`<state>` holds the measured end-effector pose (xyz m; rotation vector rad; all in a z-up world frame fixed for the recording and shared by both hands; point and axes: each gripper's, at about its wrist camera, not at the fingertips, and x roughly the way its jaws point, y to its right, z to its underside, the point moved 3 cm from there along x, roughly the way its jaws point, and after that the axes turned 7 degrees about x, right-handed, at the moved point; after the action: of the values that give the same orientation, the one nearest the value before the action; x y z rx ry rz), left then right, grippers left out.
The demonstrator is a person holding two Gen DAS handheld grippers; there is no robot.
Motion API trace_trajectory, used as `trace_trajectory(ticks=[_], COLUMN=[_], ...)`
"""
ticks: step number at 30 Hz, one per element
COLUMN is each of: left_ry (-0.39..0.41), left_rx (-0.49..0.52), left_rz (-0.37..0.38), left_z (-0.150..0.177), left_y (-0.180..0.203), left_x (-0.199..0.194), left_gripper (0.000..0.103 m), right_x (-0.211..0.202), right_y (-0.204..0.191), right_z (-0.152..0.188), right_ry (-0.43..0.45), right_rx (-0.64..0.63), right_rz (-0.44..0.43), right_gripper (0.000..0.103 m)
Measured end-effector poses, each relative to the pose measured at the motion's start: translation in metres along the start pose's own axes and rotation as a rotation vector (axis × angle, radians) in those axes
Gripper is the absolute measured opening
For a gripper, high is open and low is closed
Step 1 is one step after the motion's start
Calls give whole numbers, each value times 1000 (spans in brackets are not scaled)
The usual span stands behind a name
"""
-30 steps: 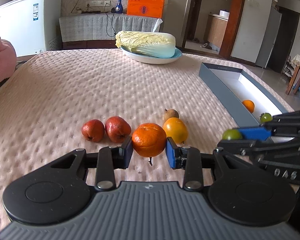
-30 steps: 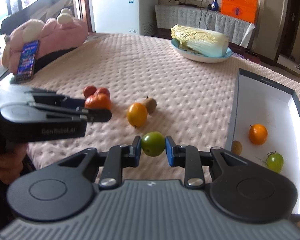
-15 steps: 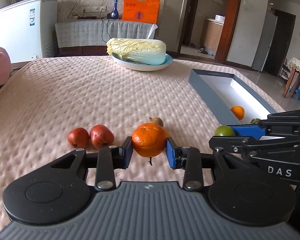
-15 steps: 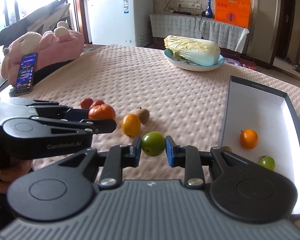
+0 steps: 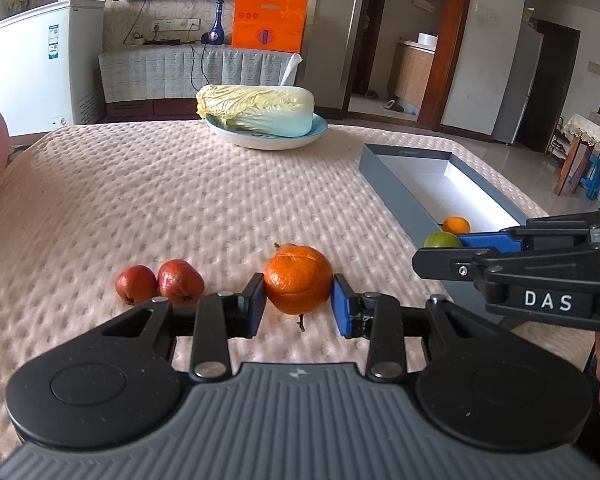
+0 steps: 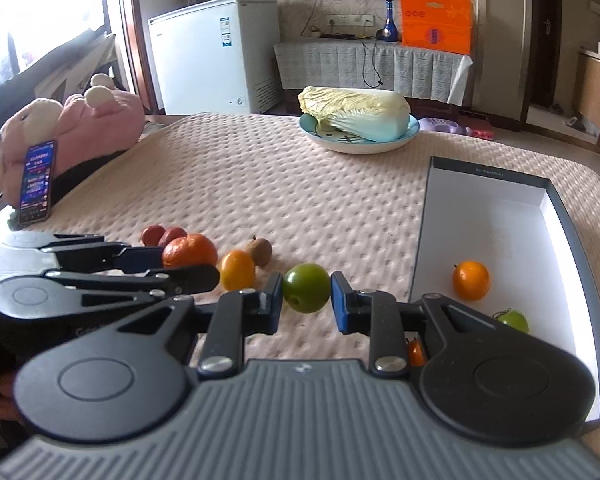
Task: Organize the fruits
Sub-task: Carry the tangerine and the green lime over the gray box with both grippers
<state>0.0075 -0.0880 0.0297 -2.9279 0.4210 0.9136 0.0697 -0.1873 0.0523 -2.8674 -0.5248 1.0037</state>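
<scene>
Two hand-held grippers hold fruit: left hand-held gripper (image 5: 299,306) clamps a mandarin (image 5: 298,280), right hand-held gripper (image 6: 306,300) a green fruit (image 6: 306,287). Box (image 6: 572,236) at two o'clock; round fruit could slip.

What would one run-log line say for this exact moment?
left gripper: shut on orange mandarin | right gripper: shut on green fruit | both lifted over pink cloth | grey box: holds some fruit

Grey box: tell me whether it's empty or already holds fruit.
Not empty. The grey box holds an orange fruit and a green fruit on its white floor.
</scene>
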Motion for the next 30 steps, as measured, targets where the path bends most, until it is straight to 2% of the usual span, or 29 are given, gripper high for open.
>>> trace_trajectory(ticks=[12, 21, 30], left_ry=[-3, 15, 15], left_rx=[-22, 1, 9], left_rz=[-7, 38, 75], left_z=[-6, -11, -12], left_y=[7, 36, 43], left_x=[7, 11, 12], left_gripper=[40, 40, 40], right_x=[-11, -24, -34], right_y=[11, 18, 53], right_z=[-4, 0, -1], right_ry=[30, 43, 85], right_rx=[21, -2, 133], right_rz=[-4, 0, 55], right_gripper=[29, 29, 29])
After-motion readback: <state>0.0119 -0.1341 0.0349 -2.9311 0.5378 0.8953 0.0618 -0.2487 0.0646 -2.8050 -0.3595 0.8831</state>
